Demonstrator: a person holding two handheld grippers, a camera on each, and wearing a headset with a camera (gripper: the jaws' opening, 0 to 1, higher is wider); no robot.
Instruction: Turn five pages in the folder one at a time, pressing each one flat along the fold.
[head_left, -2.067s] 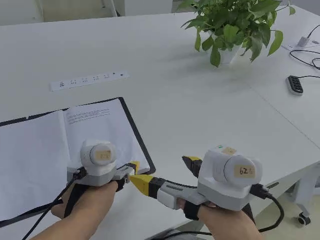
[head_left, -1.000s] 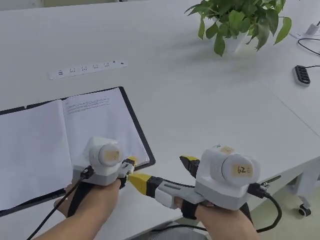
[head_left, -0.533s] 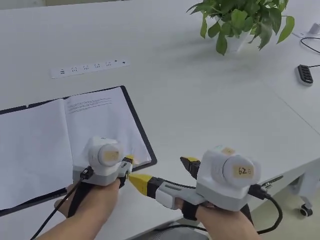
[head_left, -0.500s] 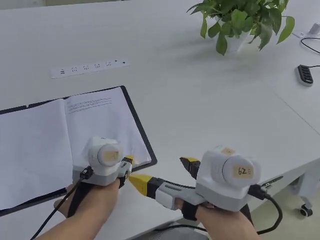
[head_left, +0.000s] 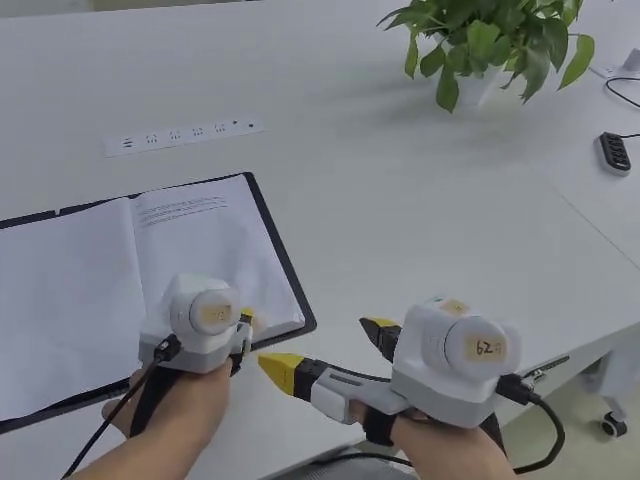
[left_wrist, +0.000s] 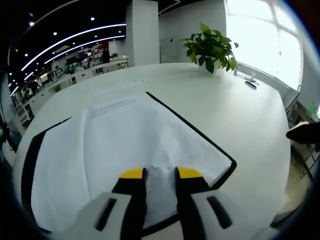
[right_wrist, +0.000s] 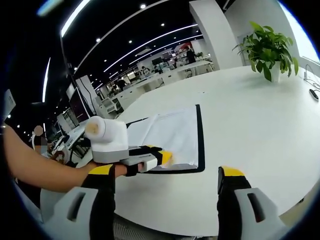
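The folder (head_left: 292, 290) lies open on the white table (head_left: 420, 230), near the front edge on the person's left, black cover flat and both white leaves spread. A few lines of print sit at the top of the right-hand page (head_left: 205, 250).

The left gripper (head_left: 243, 324) is at the lower right corner of that page. In the left gripper view its yellow-tipped jaws (left_wrist: 160, 174) stand close together with a strip of white paper between them — they seem to be pinched on the page's bottom edge, though the actual contact is hard to see.

The right gripper (head_left: 330, 347) hovers over bare table just beside the folder's corner, its jaws spread wide and holding nothing. In the right gripper view the left gripper (right_wrist: 159, 157) sits between them, at the folder's near edge.

Farther back on the table are a white power strip (head_left: 185, 135) and a potted plant (head_left: 490, 40).
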